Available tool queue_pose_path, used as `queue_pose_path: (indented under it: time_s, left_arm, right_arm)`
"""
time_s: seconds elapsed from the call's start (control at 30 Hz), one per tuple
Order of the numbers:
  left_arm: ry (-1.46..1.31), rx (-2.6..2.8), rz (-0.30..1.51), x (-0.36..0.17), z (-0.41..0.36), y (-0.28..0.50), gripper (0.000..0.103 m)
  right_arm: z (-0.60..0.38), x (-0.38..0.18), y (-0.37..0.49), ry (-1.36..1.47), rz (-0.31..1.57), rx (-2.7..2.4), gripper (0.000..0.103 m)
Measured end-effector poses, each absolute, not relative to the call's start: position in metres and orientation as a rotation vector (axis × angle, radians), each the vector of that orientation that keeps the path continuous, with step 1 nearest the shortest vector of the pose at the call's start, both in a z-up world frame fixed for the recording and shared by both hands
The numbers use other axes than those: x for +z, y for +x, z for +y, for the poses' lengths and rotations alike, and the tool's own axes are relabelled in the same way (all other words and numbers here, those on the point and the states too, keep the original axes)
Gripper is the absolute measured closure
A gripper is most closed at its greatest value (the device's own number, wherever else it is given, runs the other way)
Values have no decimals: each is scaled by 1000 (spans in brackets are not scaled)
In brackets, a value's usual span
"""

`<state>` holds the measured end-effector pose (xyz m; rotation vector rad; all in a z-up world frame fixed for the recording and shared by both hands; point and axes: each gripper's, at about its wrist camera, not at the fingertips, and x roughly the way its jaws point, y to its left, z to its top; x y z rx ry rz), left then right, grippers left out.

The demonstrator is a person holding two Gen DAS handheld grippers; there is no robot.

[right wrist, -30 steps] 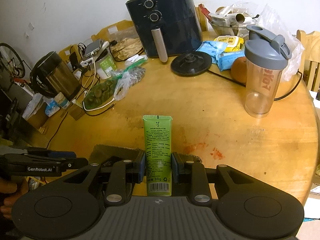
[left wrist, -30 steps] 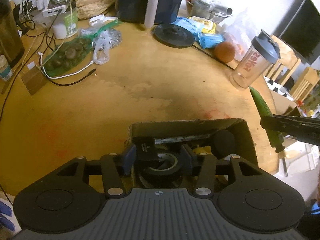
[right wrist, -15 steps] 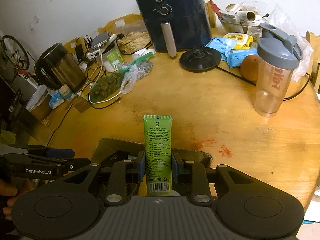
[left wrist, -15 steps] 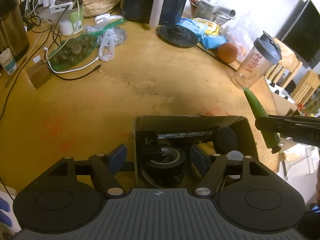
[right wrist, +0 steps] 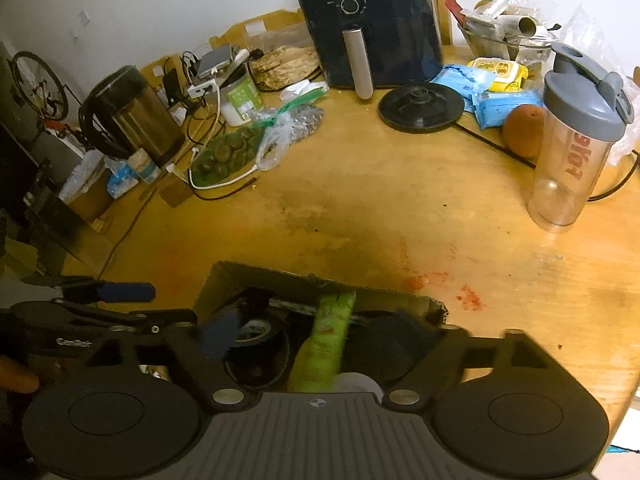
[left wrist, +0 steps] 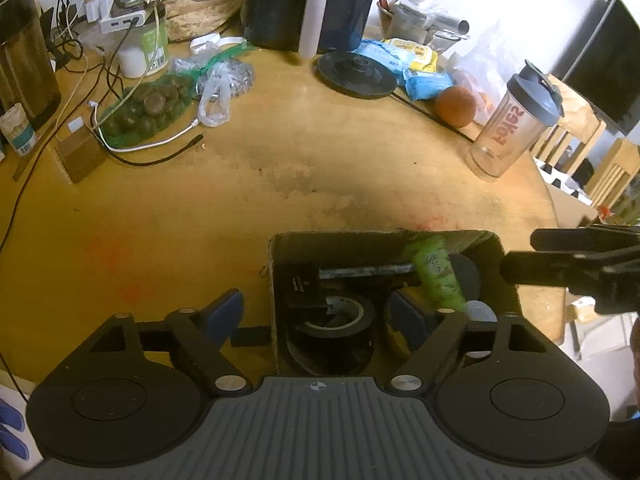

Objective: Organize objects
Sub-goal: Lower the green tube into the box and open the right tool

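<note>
- Cardboard box (left wrist: 360, 240) sits open-topped on the wooden table (left wrist: 280, 168), near its front edge; both grippers hang over it.
- Green tube (right wrist: 326, 336) lies inside the box, blurred in both views. It runs lengthwise between the right gripper's (right wrist: 316, 338) spread fingers, touching neither as far as the blur allows.
- Right gripper: jaws wide apart, holding nothing. One blue-padded finger (right wrist: 218, 334) stands left of the tube, the dark one on the other side.
- From the left wrist view the tube (left wrist: 434, 276) rests tilted in the box's right half, upper end against the far wall, partly over a dark round object (left wrist: 466, 276).
- Left gripper (left wrist: 316, 314): jaws wide open, empty. Its left finger (left wrist: 224, 312) is outside the box over bare table; the right one is inside, just beside the tube's lower end.
- Roll of black tape (left wrist: 340, 320) lies in the box between the left gripper's fingers, untouched; a small black block (left wrist: 300, 284) sits just behind it.
- Clear shaker bottle (right wrist: 576, 152) stands upright well apart, at the table's right.
</note>
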<state>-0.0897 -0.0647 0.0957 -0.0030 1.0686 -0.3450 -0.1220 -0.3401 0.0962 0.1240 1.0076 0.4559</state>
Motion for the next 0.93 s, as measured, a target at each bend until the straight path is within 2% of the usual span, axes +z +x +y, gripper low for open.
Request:
queue_pose_path:
  time_s: [0.07, 0.17, 0.3, 0.73, 0.93]
  left_arm:
    - [0, -347, 1058, 97, -66, -90, 18]
    - [32, -340, 1068, 96, -70, -89, 18]
    - [82, -306, 1082, 95, -75, -88, 0]
    - [192, -290, 1151, 89, -84, -84, 0]
    - [91, -367, 1174, 91, -80, -83, 0]
  right_arm:
    - [-339, 94, -121, 110, 1020, 449, 1]
    - [-337, 89, -120, 79, 1051, 430, 0]
    - [-334, 83, -117, 20, 1100, 374, 0]
    - [-340, 73, -111, -17, 1174, 301, 0]
    - [-344, 71, -107, 4, 1178, 299, 0]
